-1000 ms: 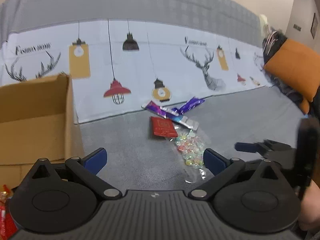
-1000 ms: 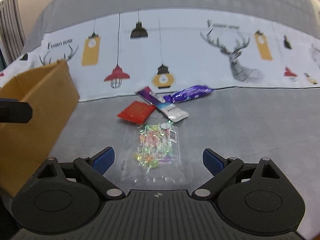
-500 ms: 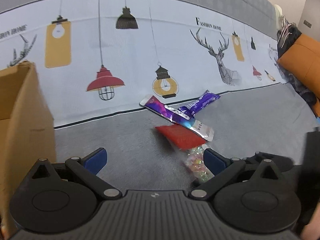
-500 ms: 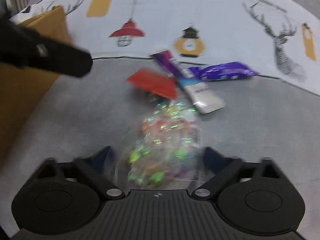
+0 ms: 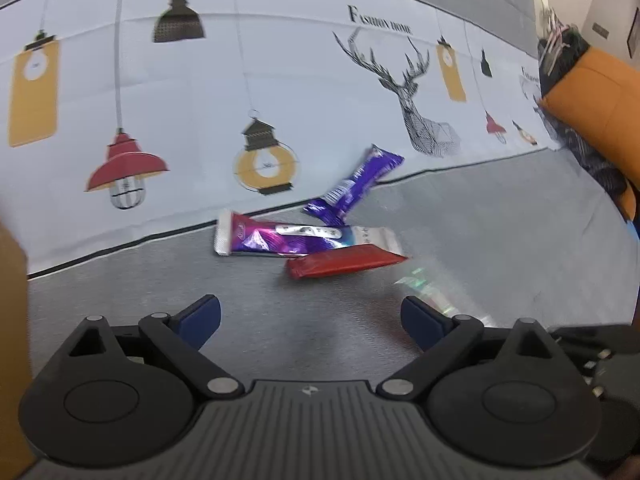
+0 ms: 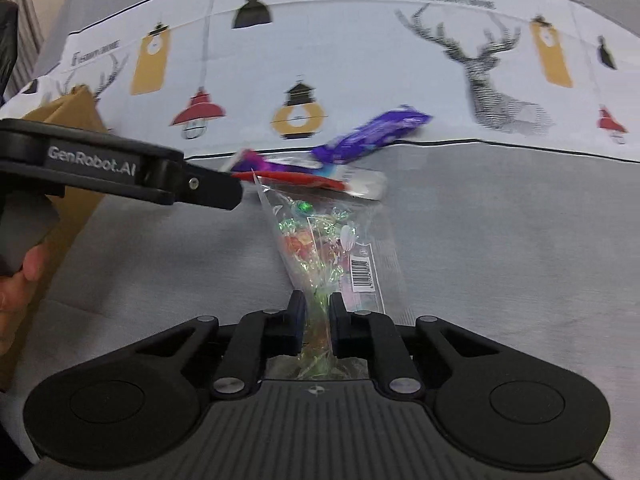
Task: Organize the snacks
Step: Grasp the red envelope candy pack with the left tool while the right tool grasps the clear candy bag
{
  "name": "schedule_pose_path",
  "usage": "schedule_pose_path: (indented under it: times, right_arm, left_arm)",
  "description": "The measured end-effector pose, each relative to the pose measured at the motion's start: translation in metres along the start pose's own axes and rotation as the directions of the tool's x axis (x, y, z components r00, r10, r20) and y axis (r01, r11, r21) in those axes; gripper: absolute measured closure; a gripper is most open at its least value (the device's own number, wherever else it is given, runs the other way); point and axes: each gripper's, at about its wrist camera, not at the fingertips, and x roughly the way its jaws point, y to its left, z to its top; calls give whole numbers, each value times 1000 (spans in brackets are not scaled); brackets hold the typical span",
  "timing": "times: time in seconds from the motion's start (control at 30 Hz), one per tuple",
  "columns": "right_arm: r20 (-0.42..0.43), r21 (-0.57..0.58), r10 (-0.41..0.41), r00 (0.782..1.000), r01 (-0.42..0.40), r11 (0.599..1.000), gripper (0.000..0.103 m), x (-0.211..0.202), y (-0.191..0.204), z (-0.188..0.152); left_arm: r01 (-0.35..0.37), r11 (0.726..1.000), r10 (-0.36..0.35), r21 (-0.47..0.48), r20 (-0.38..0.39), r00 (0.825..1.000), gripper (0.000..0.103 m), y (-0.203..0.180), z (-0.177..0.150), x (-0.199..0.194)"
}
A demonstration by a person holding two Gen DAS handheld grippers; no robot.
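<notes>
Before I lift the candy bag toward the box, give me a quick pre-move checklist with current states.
1. Right gripper shut on candy bag, jaws having just closed: ok.
2. Bag free of red packet: cannot tell, edges overlap.
3. Left gripper open, nothing between its fingers: ok.
4. Left gripper clear of the bag: ok.
5. Cardboard box visible at left: ok.
6. Box opening clear: cannot tell.

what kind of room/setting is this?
Probably a home, likely a bedroom or living room: the snacks lie on soft grey bedding with a lamp-and-deer printed sheet, an orange cushion at one end and a cardboard box alongside.
</notes>
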Motion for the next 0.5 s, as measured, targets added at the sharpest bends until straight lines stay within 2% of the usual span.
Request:
schedule_pose_path:
  times: [0.17, 0.27, 0.37, 0.4, 0.43, 0.5]
  right_arm:
    - [44, 59, -107, 993, 105, 993, 90, -23, -41, -3]
    - [44, 67, -116, 992, 113, 991, 89, -21, -51, -4]
    - [47, 51, -150, 988, 147, 988, 87, -13, -51, 1]
    - [50, 46, -159, 986, 157, 987, 87, -10, -52, 4]
    - [53, 47, -158, 986, 156, 987, 87, -8, -51, 5]
    - [51, 44, -173, 984, 171, 984, 74, -2, -54, 8]
  left_arm:
    - [1, 1000, -1, 29, -13, 1000, 4, -15, -1, 17]
    - [0, 997, 2, 74, -22, 1000, 4, -27, 4, 41]
    - [5, 996, 4, 92, -93, 996, 2, -34, 9, 73]
    - [-8, 993, 16, 119, -65, 998, 2, -39, 9, 75]
    - [-17, 987, 28, 158, -72, 997, 3, -44, 8, 79]
    - [-34, 976, 48, 213, -58, 997, 22, -49, 6, 76]
